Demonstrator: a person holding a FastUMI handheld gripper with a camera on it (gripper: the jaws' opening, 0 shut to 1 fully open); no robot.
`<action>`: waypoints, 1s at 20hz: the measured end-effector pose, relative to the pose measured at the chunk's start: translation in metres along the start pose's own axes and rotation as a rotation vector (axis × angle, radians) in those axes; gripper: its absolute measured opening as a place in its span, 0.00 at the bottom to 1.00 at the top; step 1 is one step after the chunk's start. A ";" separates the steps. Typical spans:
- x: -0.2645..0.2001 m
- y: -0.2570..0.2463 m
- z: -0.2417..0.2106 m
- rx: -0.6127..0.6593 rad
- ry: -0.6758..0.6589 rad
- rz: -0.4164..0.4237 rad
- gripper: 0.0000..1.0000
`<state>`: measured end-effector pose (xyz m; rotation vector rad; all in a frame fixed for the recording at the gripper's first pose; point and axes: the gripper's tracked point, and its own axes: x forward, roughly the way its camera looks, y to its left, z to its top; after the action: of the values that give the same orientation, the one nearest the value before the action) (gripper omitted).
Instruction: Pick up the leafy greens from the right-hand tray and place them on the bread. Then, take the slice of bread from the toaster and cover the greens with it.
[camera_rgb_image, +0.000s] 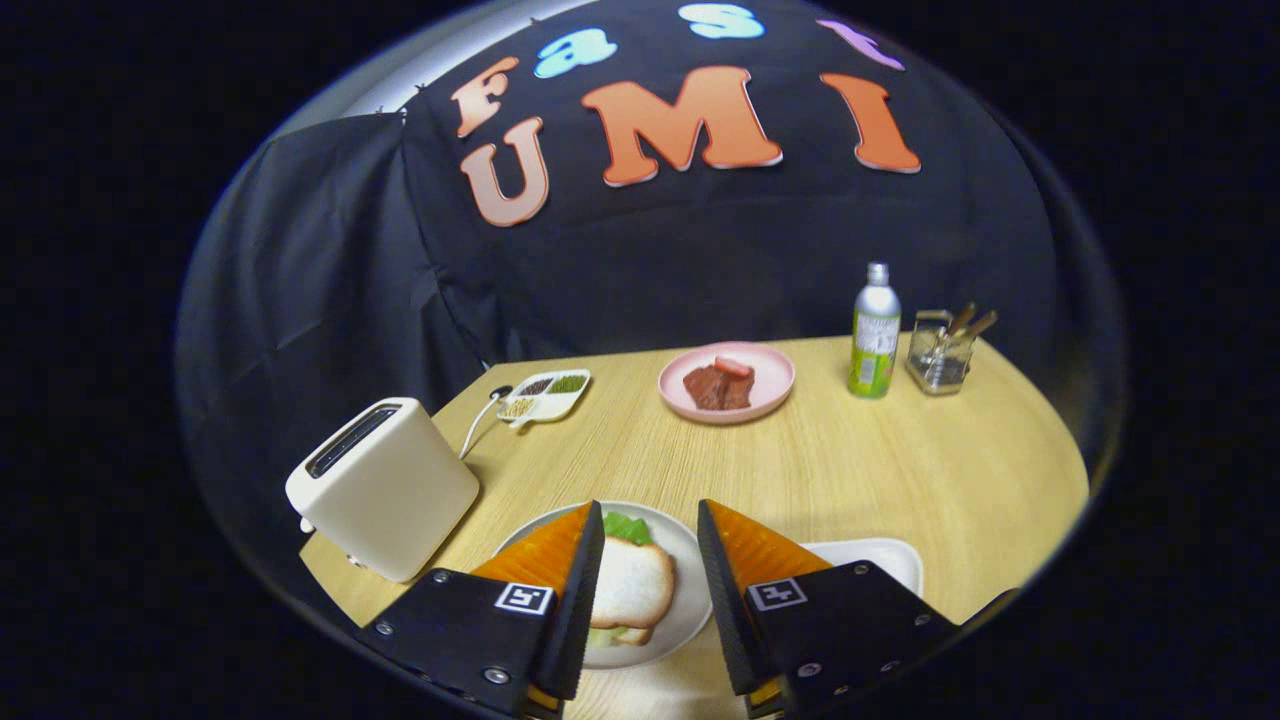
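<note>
The bread (630, 585) lies pale and rounded on the white plate (690, 560), with green leaves (627, 527) poking out behind its far edge and a strip below its near edge. The gripper (650, 520) hangs above the plate, fingers spread, holding nothing. The left finger (560, 560) hides part of the plate. Left of the plate stands the toaster (385, 485). Right of it, a white tray (880, 555) is mostly covered.

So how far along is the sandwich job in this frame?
Looks essentially finished: a pale bread slice already lies over the green leafy greens on the round white plate. The white toaster slot looks empty. The gripper is open above it, holding nothing. Nothing obvious remains.
</note>
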<state>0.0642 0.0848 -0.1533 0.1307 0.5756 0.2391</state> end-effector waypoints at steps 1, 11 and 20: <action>-0.010 -0.004 0.011 -0.029 -0.054 -0.031 0.59; -0.108 -0.035 0.105 -0.148 -0.470 -0.189 0.84; -0.161 -0.030 0.124 -0.221 -0.635 -0.242 0.84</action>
<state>0.0074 0.0073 0.0283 -0.0791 -0.0701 0.0166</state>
